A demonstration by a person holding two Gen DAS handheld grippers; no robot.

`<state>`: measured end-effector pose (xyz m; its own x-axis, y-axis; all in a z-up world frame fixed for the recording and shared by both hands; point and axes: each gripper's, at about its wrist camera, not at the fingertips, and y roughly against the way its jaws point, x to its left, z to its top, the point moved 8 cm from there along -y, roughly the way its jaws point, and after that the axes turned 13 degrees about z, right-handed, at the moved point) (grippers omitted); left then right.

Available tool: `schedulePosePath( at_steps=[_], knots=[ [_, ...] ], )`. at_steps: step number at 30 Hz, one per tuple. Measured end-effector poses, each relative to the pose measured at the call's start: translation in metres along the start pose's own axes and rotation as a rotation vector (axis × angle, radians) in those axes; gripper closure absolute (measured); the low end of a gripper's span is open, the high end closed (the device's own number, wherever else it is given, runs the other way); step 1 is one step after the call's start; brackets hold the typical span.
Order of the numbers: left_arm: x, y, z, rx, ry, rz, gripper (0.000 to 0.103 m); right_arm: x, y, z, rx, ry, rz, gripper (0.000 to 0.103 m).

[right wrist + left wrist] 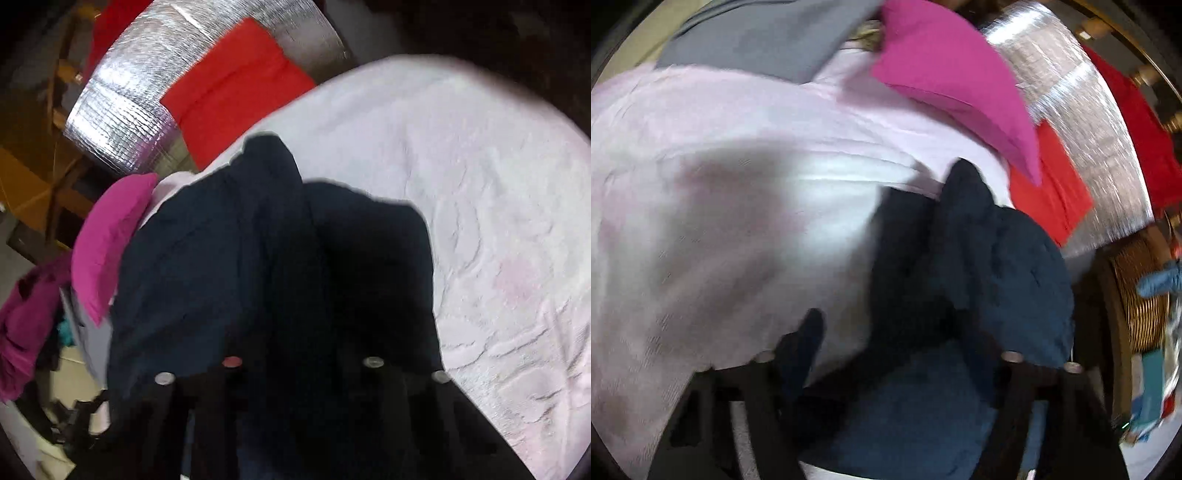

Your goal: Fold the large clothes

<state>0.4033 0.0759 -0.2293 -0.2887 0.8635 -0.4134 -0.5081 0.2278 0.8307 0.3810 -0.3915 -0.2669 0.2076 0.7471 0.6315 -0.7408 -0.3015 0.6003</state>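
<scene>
The dark navy garment (266, 280) lies bunched in a heap on the pale pink textured bedspread (480, 221) of a bed, draping forward over both tools. In the right wrist view the right tool (303, 387) is buried under the cloth; its jaws are drawn close together, seemingly pinching a fold of the garment, though the dark fabric hides the pads. In the left wrist view the left tool (886, 369) stands partly spread with navy cloth (960, 277) lying between and over its fingers; whether they press on it cannot be told through the blur. Beside the heap rests a magenta folded piece (945, 85), next to it a red folded piece (1049, 192) on a silver quilted foil sheet (1071, 110). A grey cloth (764, 37) lies at the far edge
</scene>
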Motion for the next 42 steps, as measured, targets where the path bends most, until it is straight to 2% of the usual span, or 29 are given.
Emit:
schedulePosePath(
  at_steps=[3, 4, 5, 7, 9, 11, 14, 16, 19, 21, 23, 25, 27, 28, 30, 33, 35, 37, 42],
  knots=[
    [-0.002, -0.002, 0.002, -0.016, -0.014, 0.042, 0.037, 0.017, 0.024, 0.009, -0.080, 0.065, 0.009, 0.086],
    [-0.002, -0.006, 0.002, -0.014, -0.014, 0.059, 0.036, 0.013, 0.026, 0.008, -0.082, 0.071, -0.019, 0.086],
    [-0.001, -0.005, -0.001, -0.009, -0.012, 0.070, 0.036, 0.007, 0.022, 0.006, -0.066, 0.060, -0.037, 0.086],
    [0.000, -0.007, -0.001, -0.006, -0.012, 0.072, 0.034, -0.021, 0.002, -0.011, 0.033, -0.023, -0.064, 0.086],
    [0.001, -0.004, 0.000, -0.028, -0.026, 0.095, 0.034, -0.033, 0.005, -0.014, 0.042, -0.098, -0.027, 0.086],
    [-0.002, 0.001, 0.003, -0.066, -0.042, 0.120, 0.034, -0.033, 0.017, -0.009, 0.033, -0.096, -0.020, 0.083],
    [-0.004, 0.014, 0.008, -0.148, -0.072, 0.163, 0.034, -0.034, 0.037, -0.003, -0.008, -0.102, -0.020, 0.077],
    [-0.011, 0.020, 0.014, -0.196, -0.091, 0.175, 0.034, -0.033, 0.049, 0.004, -0.064, -0.085, -0.019, 0.077],
    [-0.022, 0.029, 0.019, -0.257, -0.132, 0.196, 0.033, -0.015, 0.059, 0.027, -0.157, -0.028, 0.018, 0.077],
    [-0.031, 0.032, 0.019, -0.297, -0.179, 0.228, 0.031, 0.000, 0.054, 0.036, -0.171, 0.005, 0.031, 0.077],
    [-0.038, 0.030, 0.018, -0.320, -0.232, 0.263, 0.028, 0.014, 0.040, 0.038, -0.148, 0.045, 0.038, 0.077],
    [-0.041, 0.019, 0.014, -0.304, -0.300, 0.332, 0.026, 0.023, 0.017, 0.040, -0.118, 0.064, -0.002, 0.077],
    [-0.040, -0.002, 0.006, -0.242, -0.372, 0.413, 0.025, 0.002, -0.011, 0.025, -0.006, 0.025, -0.093, 0.076],
    [-0.040, -0.010, 0.003, -0.222, -0.401, 0.435, 0.024, -0.007, -0.023, 0.021, 0.023, -0.002, -0.106, 0.078],
    [-0.040, -0.014, 0.003, -0.230, -0.426, 0.456, 0.024, -0.008, -0.027, 0.019, 0.014, 0.007, -0.115, 0.078],
    [-0.044, -0.006, 0.007, -0.250, -0.449, 0.467, 0.024, 0.005, -0.010, 0.020, 0.017, 0.047, -0.150, 0.078],
    [-0.047, 0.001, 0.008, -0.283, -0.452, 0.473, 0.024, 0.016, -0.001, 0.018, 0.009, 0.058, -0.119, 0.074],
    [-0.053, 0.010, 0.007, -0.317, -0.450, 0.448, 0.024, 0.030, 0.010, 0.007, 0.035, 0.079, -0.073, 0.069],
    [-0.067, 0.037, 0.007, -0.420, -0.453, 0.420, 0.024, 0.074, 0.011, -0.022, 0.084, 0.181, -0.003, 0.065]
  ],
)
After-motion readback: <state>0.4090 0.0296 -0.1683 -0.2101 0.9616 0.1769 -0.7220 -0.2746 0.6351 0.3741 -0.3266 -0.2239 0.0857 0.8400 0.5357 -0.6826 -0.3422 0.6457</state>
